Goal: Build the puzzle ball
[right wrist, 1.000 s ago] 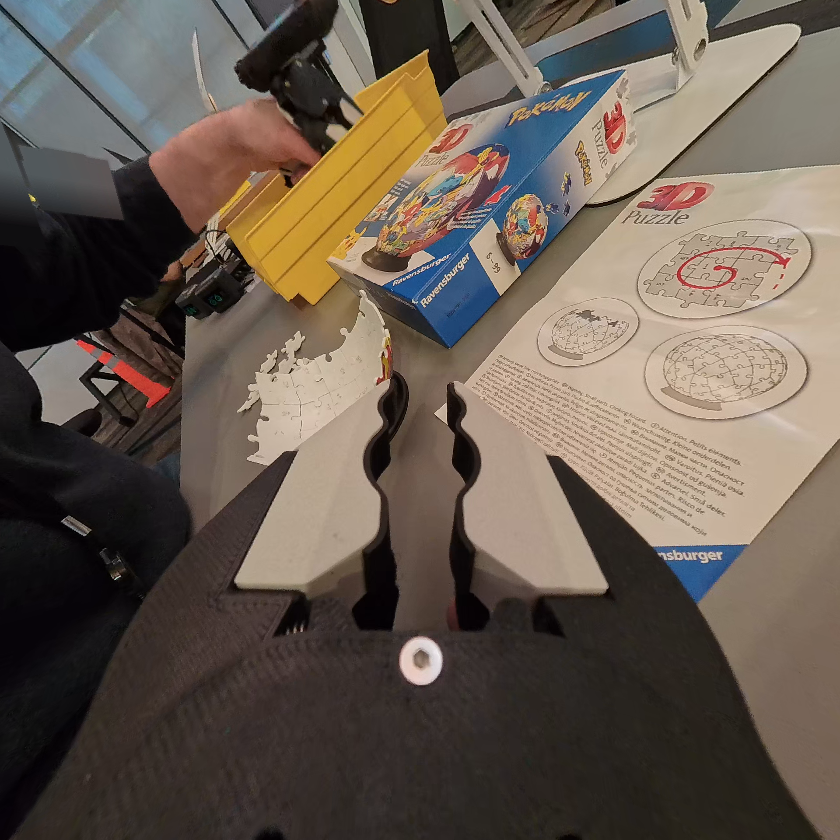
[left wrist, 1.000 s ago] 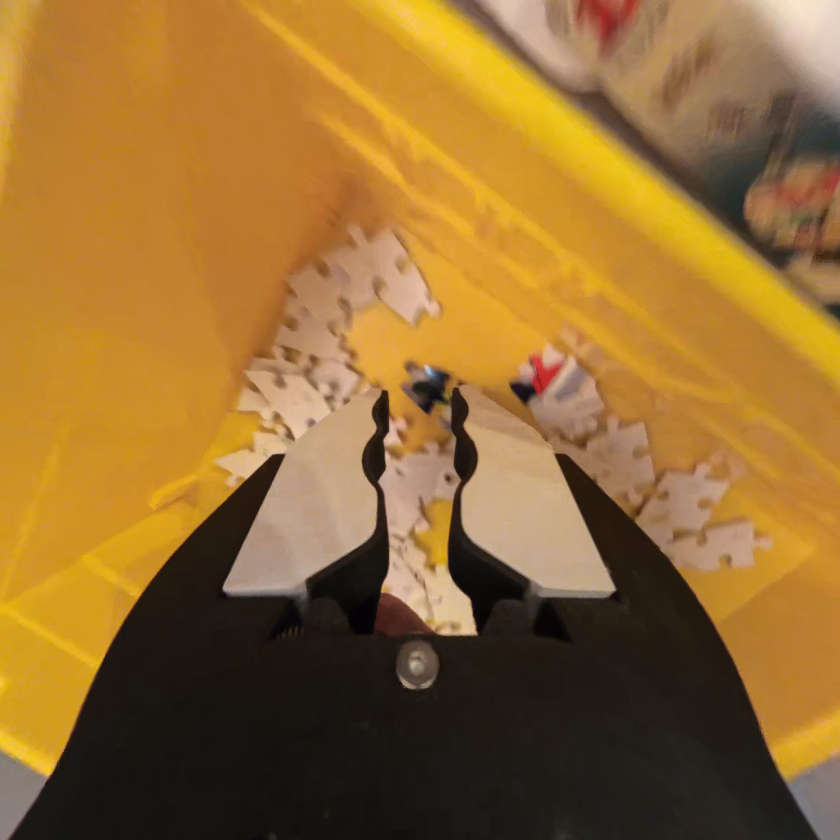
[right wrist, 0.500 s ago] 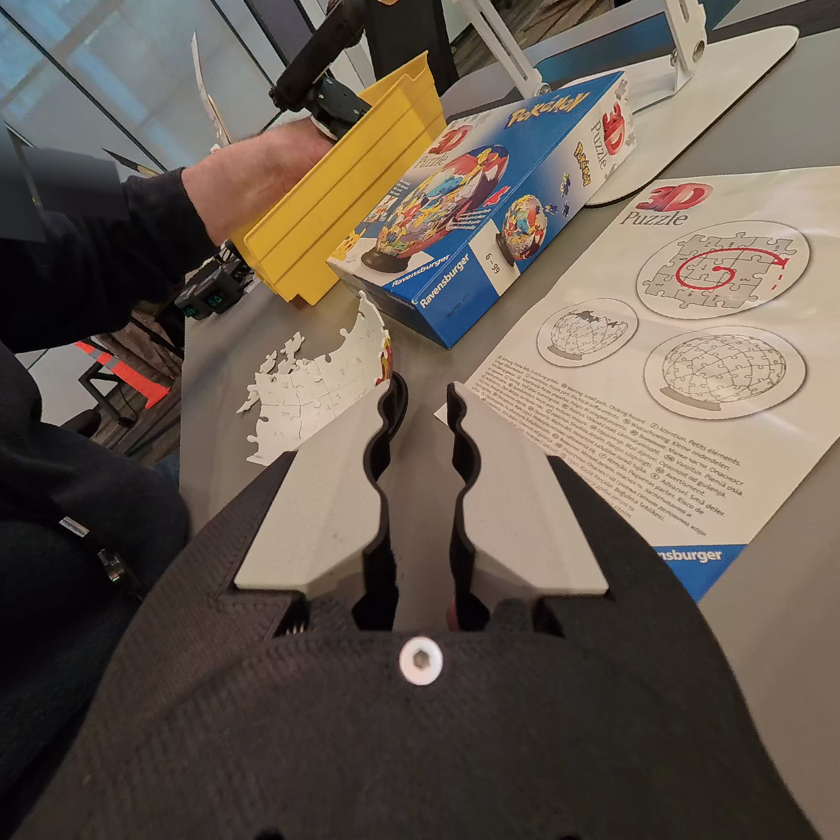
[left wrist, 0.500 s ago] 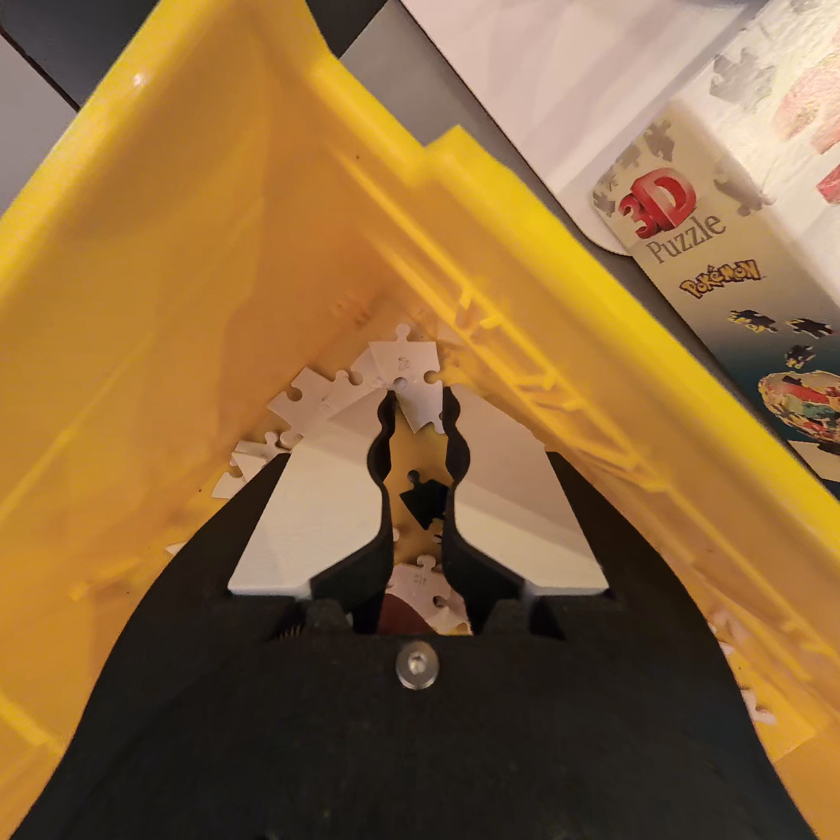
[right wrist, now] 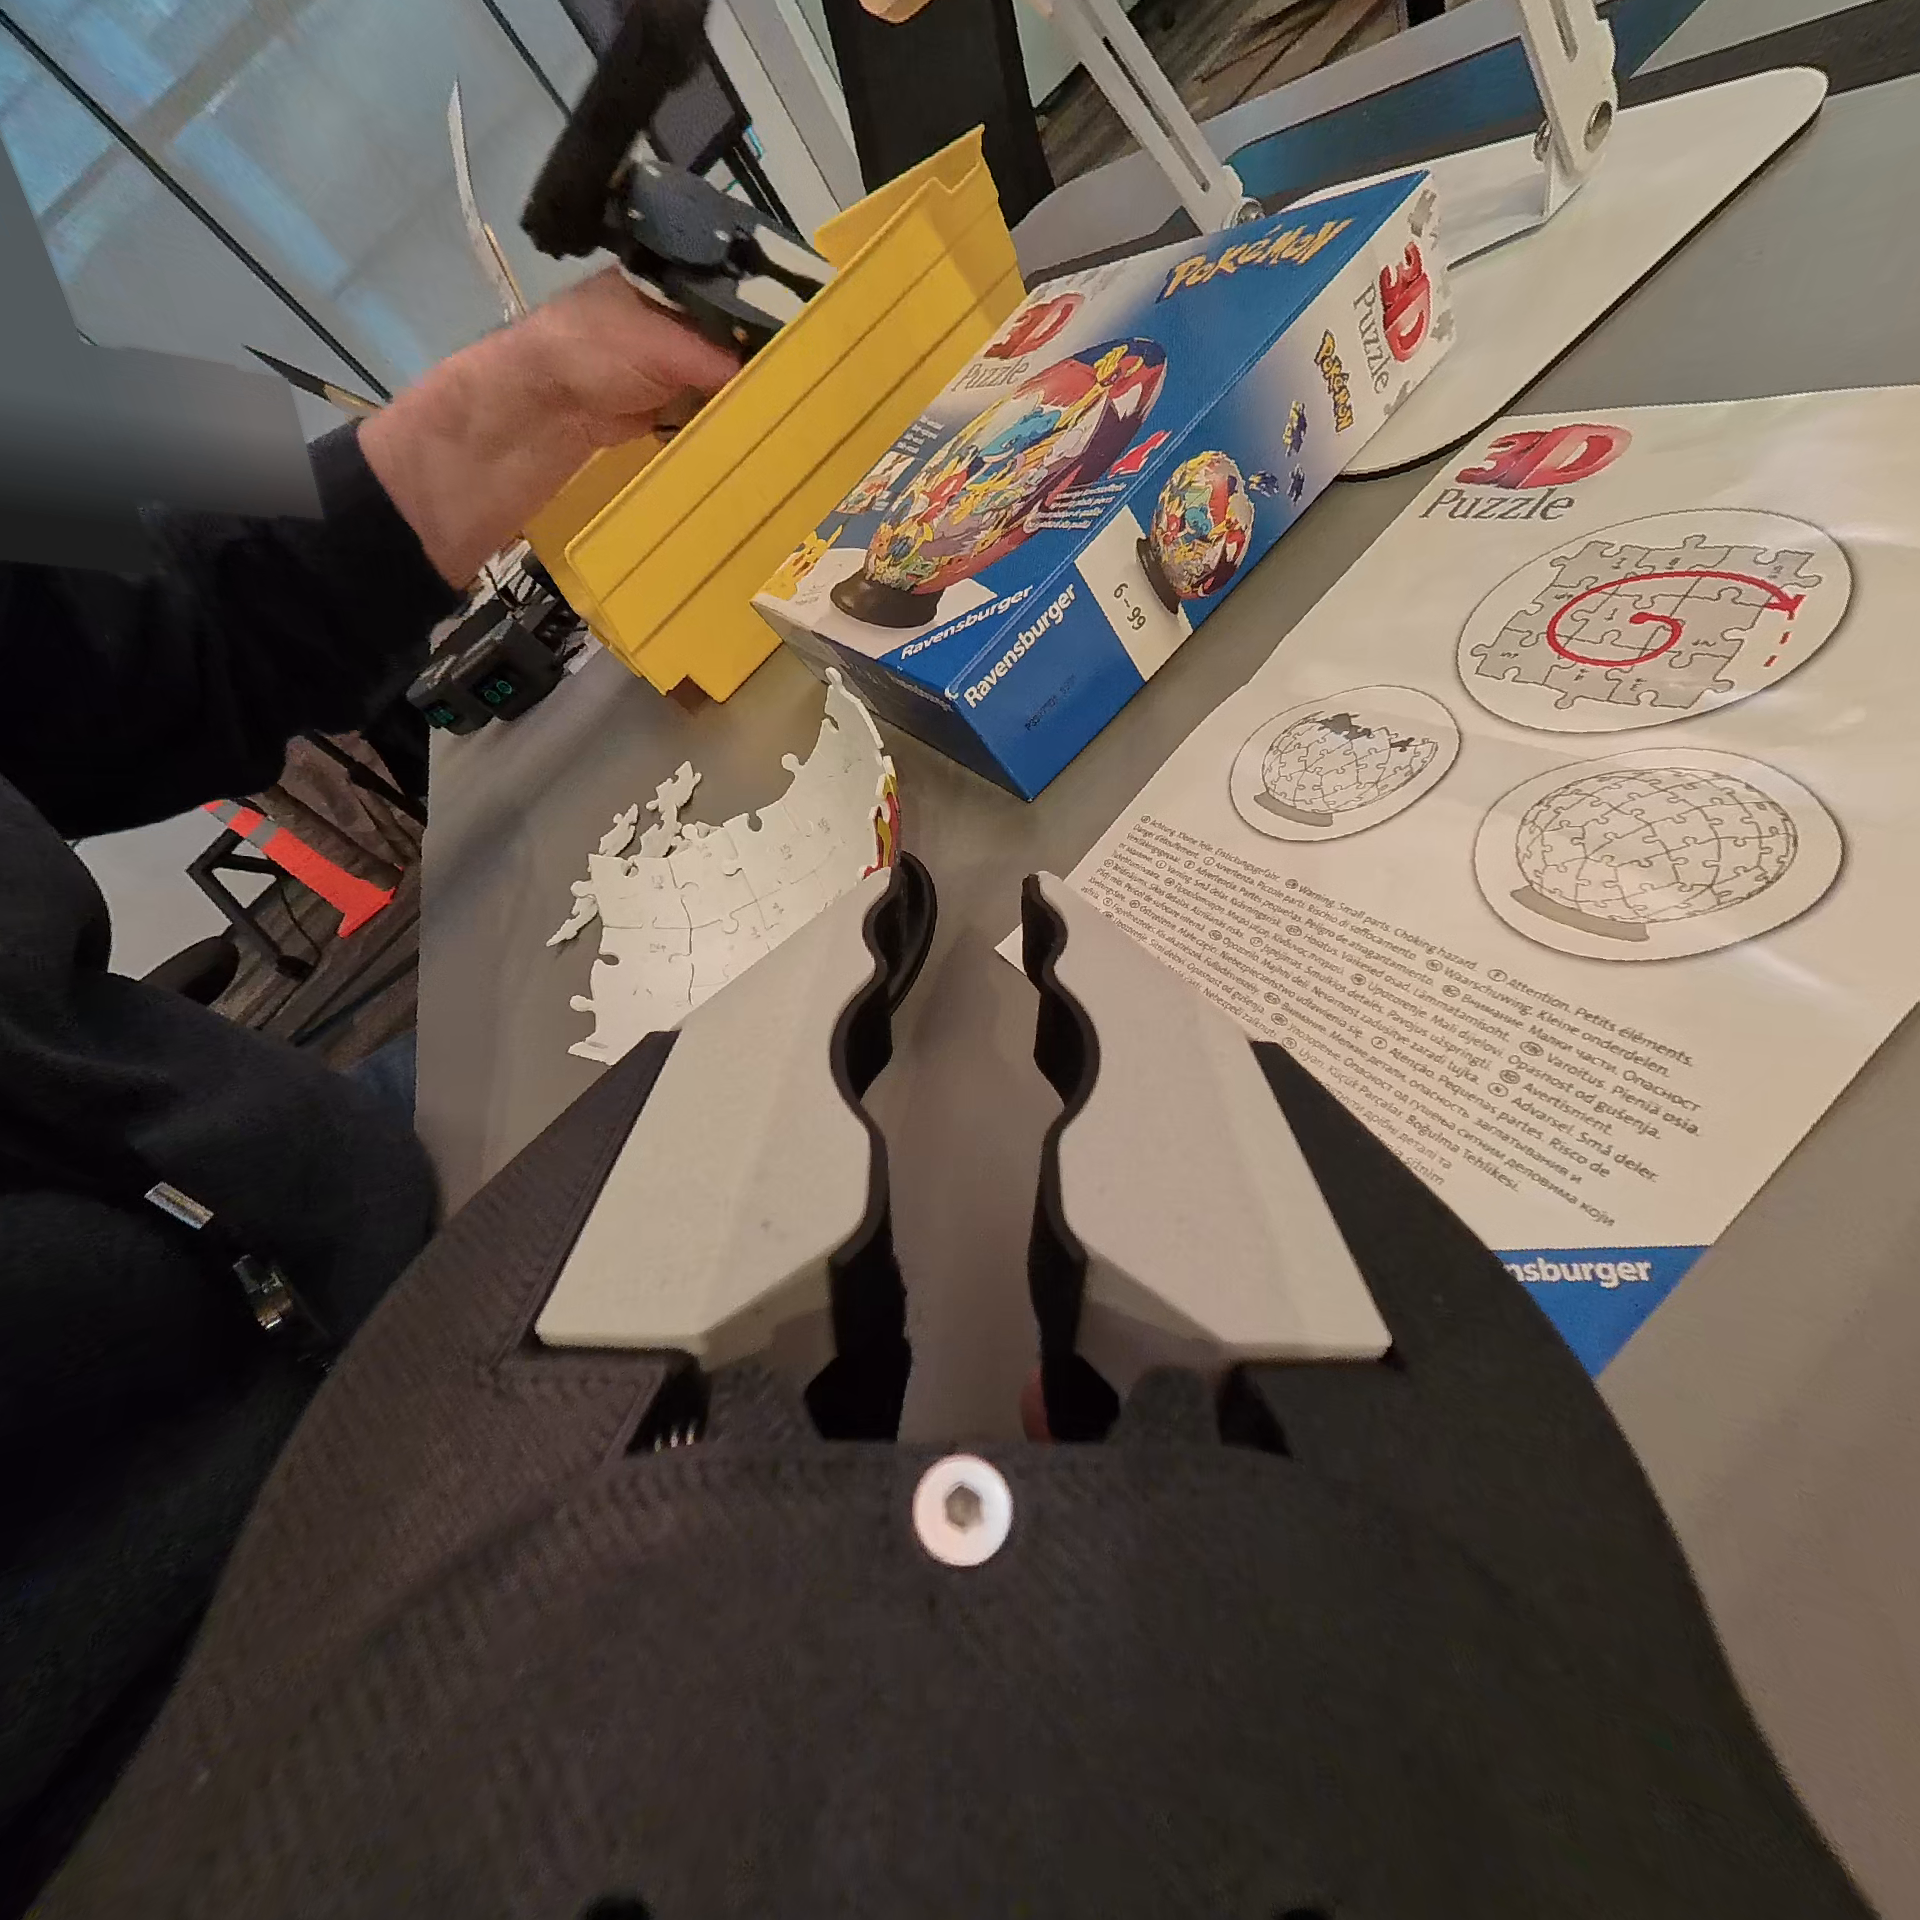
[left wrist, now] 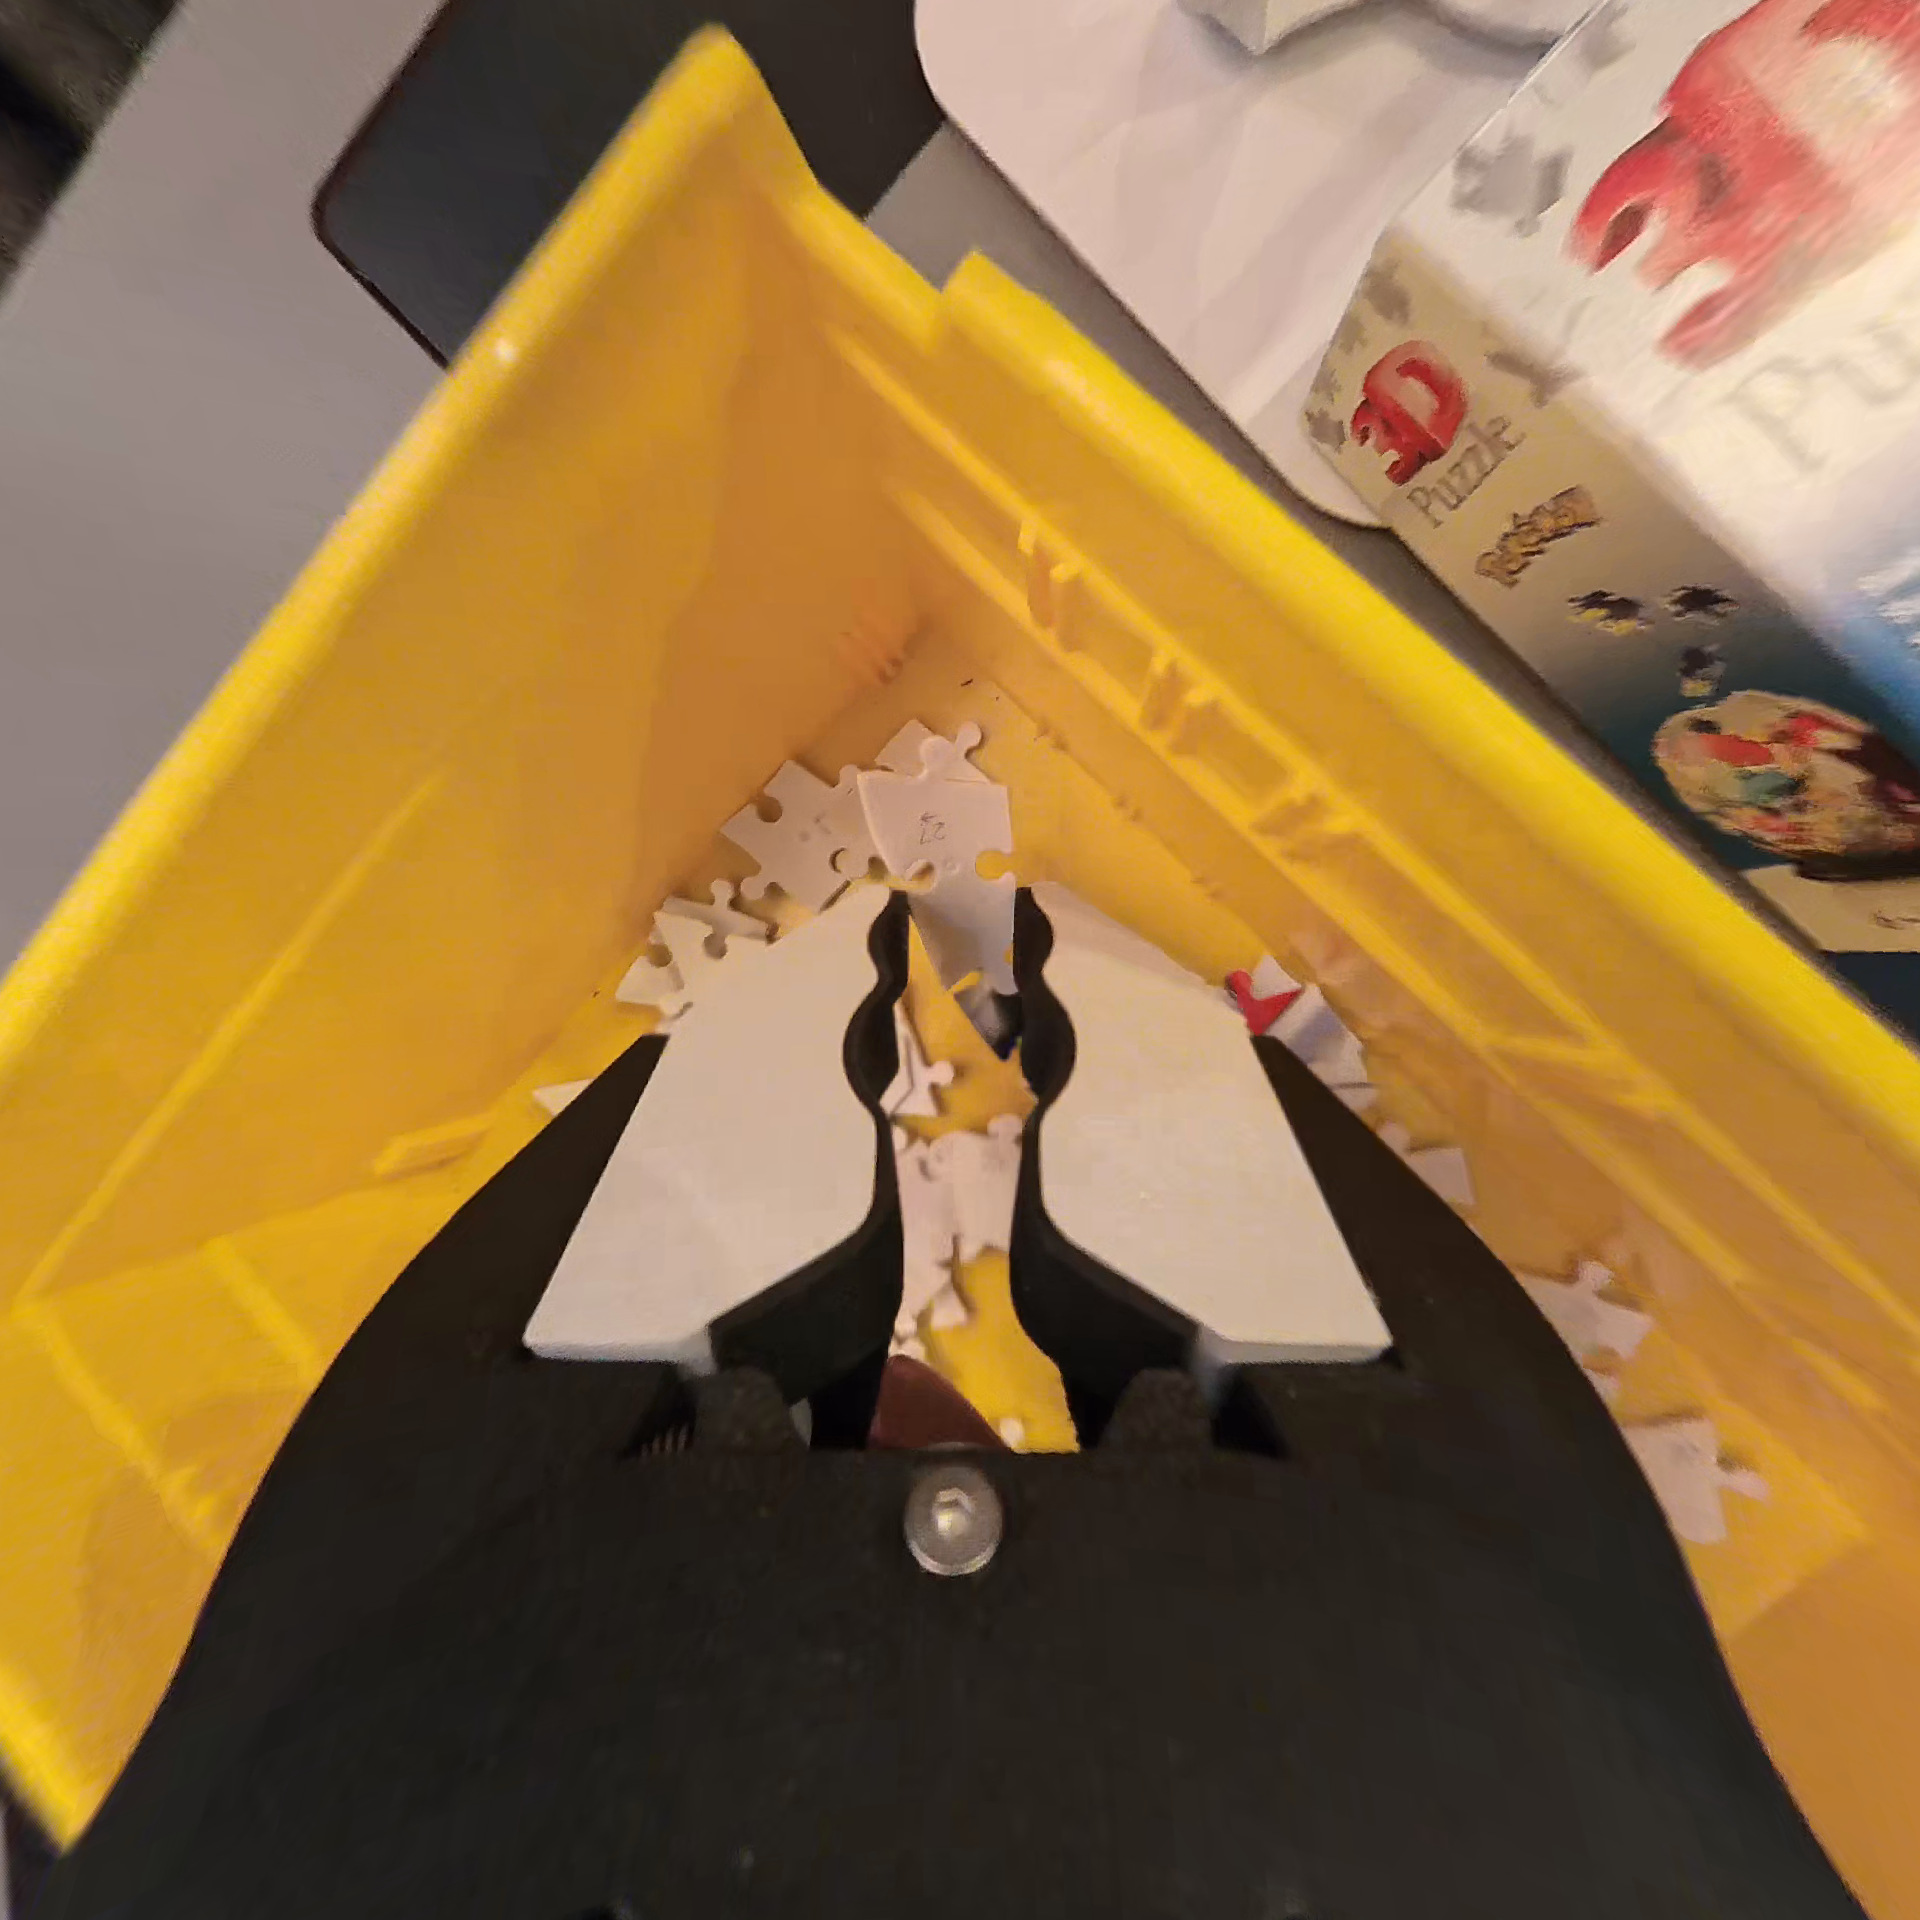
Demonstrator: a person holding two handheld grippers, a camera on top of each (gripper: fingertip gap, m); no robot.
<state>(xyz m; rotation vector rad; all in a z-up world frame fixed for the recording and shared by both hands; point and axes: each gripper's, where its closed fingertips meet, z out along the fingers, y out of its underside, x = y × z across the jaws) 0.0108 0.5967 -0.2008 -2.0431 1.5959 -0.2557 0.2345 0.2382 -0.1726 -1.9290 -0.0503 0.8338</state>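
In the left view, our left gripper (left wrist: 958, 909) is pinching one white piece (left wrist: 940, 844) inside the bin (left wrist: 582, 582), many pieces lying there. In the right view, our right gripper (right wrist: 956, 899) is hovering apart beside the half-built ball (right wrist: 727, 894); one box (right wrist: 1164, 488).

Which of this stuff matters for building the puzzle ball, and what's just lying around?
For the job:
loose pieces
yellow bin
half-built shell
instruction sheet
left gripper

Lying about:
puzzle box
white stand base
black device

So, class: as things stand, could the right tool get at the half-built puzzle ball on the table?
Probably yes. The right tool is open and empty, and the half-built puzzle ball sits just ahead to its left, with only bare table between them.
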